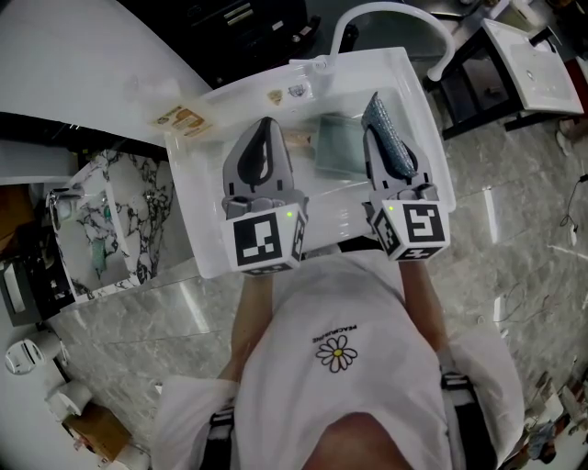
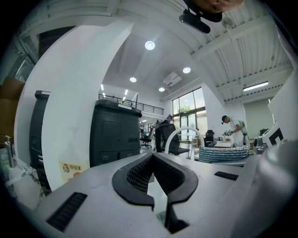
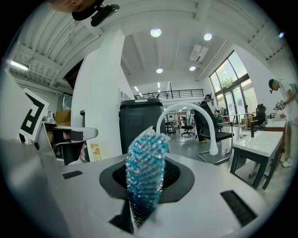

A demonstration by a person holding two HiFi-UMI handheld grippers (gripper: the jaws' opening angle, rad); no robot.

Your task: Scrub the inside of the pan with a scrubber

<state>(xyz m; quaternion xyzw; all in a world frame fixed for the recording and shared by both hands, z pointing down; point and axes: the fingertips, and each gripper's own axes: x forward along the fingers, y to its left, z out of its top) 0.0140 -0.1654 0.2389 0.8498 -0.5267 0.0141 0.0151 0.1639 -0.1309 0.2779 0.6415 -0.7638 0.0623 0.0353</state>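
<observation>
Right gripper view showed your right gripper (image 3: 147,175) with its jaws clamped on the blue beaded scrubber (image 3: 145,162). The pad stood on edge and rose clear of the jaw tips, which suggested a firm hold, with plenty of free pad to work with. Left gripper view showed your left gripper (image 2: 152,160) with its jaws together and nothing between them. From the head view, what I took for the pan (image 1: 340,147), a grey-green square, lay in the white basin (image 1: 197,234) between the two grippers, just beside the right one, with the white faucet (image 1: 386,14) arching over the far rim. Neither gripper view had the pan in frame, since both looked out level across the room, so I judged that the scrubber was not yet on the metal. To scrub well, you needed to tip the right gripper nose-down until the pad's broad face, not its edge, met the pan floor. Then work in short overlapping strokes out to the corners and up the inner walls. The clamp had to stay tight, because a springy pad could twist out under side load. The idle left gripper was best used to pin the pan's rim so it would not skate about the basin.
</observation>
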